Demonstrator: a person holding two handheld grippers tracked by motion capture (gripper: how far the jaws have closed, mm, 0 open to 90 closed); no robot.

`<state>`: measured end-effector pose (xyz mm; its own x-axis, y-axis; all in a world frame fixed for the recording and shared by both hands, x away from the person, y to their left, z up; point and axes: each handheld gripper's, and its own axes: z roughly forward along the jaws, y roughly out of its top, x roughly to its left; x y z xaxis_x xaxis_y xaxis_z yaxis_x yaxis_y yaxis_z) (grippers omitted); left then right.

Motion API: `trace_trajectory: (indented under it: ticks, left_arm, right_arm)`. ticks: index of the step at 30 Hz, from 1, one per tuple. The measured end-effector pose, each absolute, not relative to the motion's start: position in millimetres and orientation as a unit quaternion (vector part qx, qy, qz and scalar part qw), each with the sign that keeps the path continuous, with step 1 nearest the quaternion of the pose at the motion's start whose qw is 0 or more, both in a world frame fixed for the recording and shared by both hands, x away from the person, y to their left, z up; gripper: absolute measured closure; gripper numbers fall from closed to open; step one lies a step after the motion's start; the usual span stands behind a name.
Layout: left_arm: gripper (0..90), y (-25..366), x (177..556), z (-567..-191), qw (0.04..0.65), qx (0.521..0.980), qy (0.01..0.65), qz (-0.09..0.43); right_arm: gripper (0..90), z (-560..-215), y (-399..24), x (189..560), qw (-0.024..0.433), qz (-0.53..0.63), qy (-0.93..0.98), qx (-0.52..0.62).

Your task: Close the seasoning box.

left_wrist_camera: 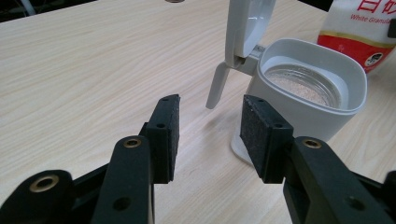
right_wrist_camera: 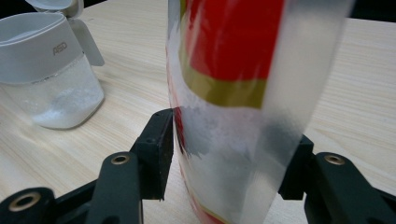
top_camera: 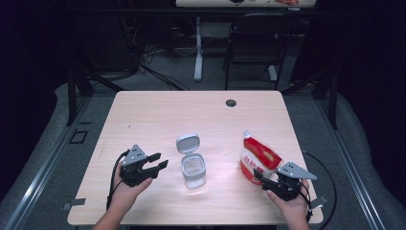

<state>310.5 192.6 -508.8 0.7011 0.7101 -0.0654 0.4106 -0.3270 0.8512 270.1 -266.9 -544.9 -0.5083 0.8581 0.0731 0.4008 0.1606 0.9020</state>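
Right gripper [right_wrist_camera: 229, 140] clamped on upright sugar bag [top_camera: 258, 158]; left gripper [left_wrist_camera: 210, 135], jaws apart, beside open-lidded jar [top_camera: 193, 170].

Open-lidded jar [top_camera: 193, 170] mid-table — red-and-white sugar bag [top_camera: 257, 160] standing beside it.

Lower left of the high view: the left tool [top_camera: 160, 161] – jaws parted, nothing between them. Lower right: the right tool [top_camera: 259, 175] – jaws clamped, gripped by a hand [top_camera: 292, 207].
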Motion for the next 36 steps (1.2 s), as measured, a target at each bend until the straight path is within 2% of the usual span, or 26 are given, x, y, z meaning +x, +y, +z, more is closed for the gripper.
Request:
trace_trajectory:
  ticks: [13, 20, 36]
  left_arm:
    - [57.8, 193, 310, -508, 0.463, 0.797, 0.352, 0.164]
    - [57.8, 193, 310, -508, 0.462, 0.798, 0.351, 0.163]
    - [57.8, 193, 311, -508, 0.462, 0.798, 0.351, 0.162]
  right_arm:
    - [46.2, -562, -271, 278, 0.203, 0.493, 0.723, 0.438]
    - [45.4, -568, -262, 278, 0.24, 0.474, 0.726, 0.437]
    - [44.6, -576, -260, 282, 0.247, 0.474, 0.732, 0.422]
